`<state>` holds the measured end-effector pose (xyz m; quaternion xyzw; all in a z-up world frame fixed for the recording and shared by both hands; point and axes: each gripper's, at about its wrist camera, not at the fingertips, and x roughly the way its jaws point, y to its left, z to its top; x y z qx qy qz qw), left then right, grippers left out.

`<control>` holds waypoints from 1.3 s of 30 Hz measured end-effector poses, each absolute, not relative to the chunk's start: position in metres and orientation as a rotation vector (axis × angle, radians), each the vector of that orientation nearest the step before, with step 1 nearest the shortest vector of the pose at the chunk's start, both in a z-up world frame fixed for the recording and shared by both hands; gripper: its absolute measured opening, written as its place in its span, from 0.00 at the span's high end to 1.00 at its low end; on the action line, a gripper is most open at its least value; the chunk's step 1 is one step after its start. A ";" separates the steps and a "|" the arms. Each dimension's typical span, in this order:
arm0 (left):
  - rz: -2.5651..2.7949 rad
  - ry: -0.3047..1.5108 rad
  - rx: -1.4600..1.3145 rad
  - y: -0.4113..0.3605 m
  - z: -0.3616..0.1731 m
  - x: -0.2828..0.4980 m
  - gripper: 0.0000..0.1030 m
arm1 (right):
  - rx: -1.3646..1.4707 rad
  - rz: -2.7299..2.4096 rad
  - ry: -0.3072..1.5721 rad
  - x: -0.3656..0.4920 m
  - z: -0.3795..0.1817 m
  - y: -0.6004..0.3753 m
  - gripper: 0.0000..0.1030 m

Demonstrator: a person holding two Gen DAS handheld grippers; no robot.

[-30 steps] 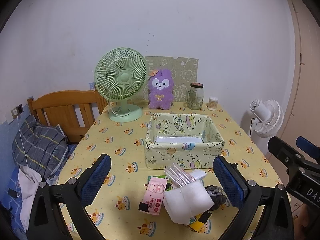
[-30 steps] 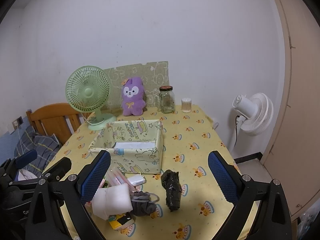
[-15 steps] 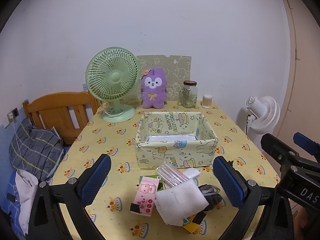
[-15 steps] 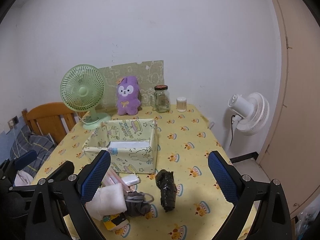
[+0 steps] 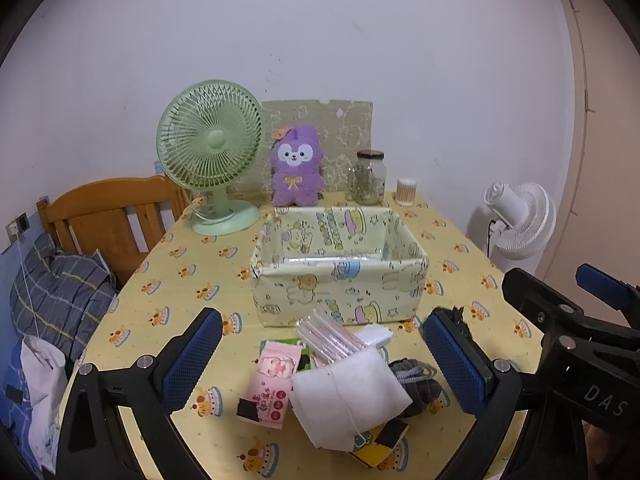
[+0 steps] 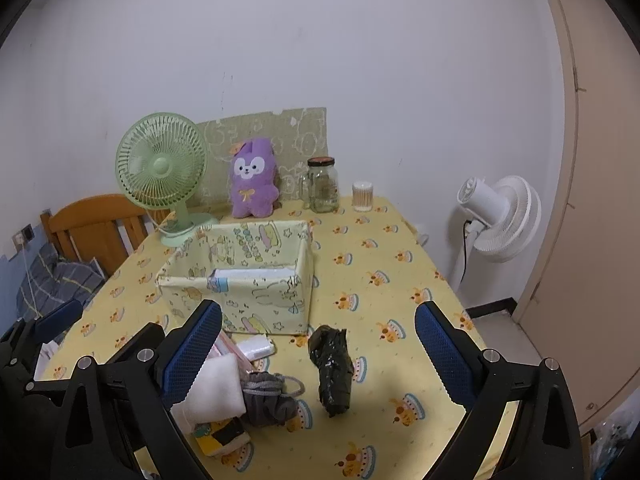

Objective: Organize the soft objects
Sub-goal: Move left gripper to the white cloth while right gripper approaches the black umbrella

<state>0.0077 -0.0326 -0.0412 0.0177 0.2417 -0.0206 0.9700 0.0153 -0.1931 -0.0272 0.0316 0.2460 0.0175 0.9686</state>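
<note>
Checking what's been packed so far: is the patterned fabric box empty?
Not empty. The fabric box already holds a flat white item lying on its bottom; nothing else shows inside it.

Soft things heaped before the open patterned fabric box (image 5: 340, 280).
White foam pad (image 5: 348, 396) tops the pile, grey drawstring pouch (image 6: 268, 400) beside it, crumpled black bag (image 6: 331, 368) apart, pink tissue pack (image 5: 272, 380) flat.
</note>
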 end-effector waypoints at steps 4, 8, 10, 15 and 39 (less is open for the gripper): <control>-0.058 0.532 0.021 -0.034 -0.055 0.013 0.01 | 0.064 0.040 0.532 0.020 -0.042 -0.192 0.05; -0.087 0.569 -0.007 -0.035 -0.068 0.016 0.01 | 0.060 0.037 0.549 0.022 -0.055 -0.192 0.05; -0.094 0.584 -0.010 -0.034 -0.073 0.017 0.01 | 0.063 0.045 0.559 0.023 -0.061 -0.191 0.05; -0.109 0.630 -0.012 -0.033 -0.088 0.022 0.01 | 0.068 0.060 0.583 0.028 -0.075 -0.187 0.06; -0.129 0.740 -0.033 -0.043 -0.132 0.033 0.05 | 0.084 0.072 0.662 0.038 -0.122 -0.189 0.10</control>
